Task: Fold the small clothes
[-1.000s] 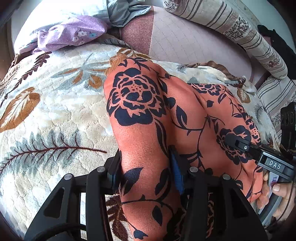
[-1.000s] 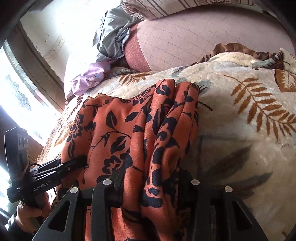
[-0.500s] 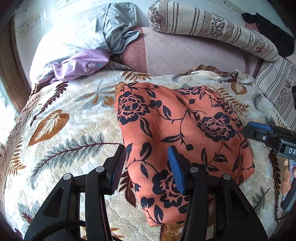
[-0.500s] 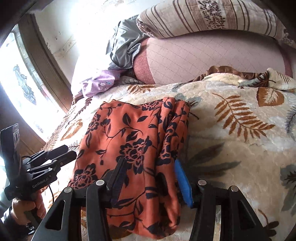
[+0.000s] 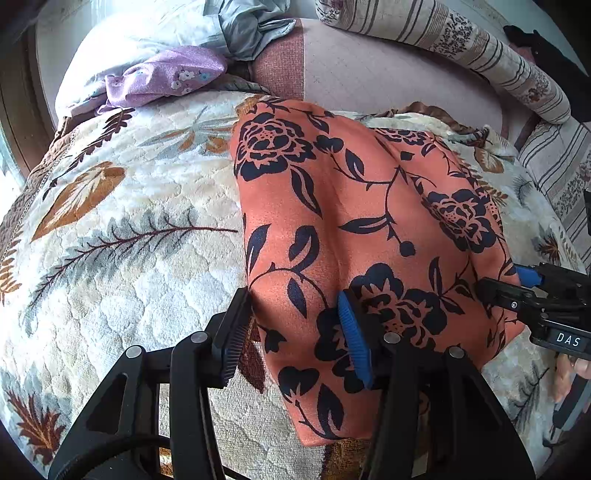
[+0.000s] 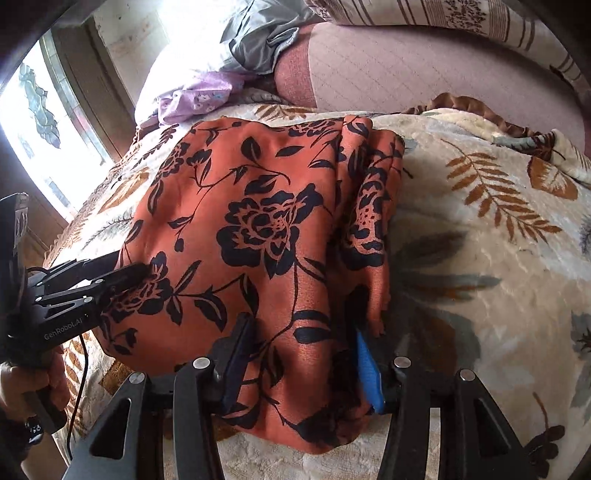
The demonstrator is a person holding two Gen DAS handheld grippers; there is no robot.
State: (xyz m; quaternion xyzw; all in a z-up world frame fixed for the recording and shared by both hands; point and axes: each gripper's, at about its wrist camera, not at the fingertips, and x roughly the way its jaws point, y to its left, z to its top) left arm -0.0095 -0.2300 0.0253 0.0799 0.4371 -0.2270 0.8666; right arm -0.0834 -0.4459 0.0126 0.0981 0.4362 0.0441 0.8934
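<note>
An orange garment with dark blue flowers (image 5: 354, 206) lies folded on a leaf-patterned blanket (image 5: 122, 236). My left gripper (image 5: 293, 295) straddles the garment's near left edge. Its jaws are opening, the fabric lies flat between them, and the blue pad (image 5: 354, 343) rests on top. My right gripper (image 6: 301, 325) stands over the near right corner of the garment (image 6: 258, 221), where bunched folds sit between its fingers without being pinched. Each gripper shows in the other's view: the right one (image 5: 498, 288) at the garment's right edge, the left one (image 6: 122, 273) at its left edge.
A purple cloth (image 5: 166, 74) and a grey garment (image 5: 251, 29) lie at the bed's far left. A pink quilted cushion (image 5: 388, 74) and a striped bolster (image 5: 480, 51) run along the back. A window (image 6: 37, 122) is at the left. Bare blanket (image 6: 498, 277) spreads to the right.
A second ago the garment rose bunched between both grippers. It then lay flat with both pulled back. Now both have moved forward again onto its near edge.
</note>
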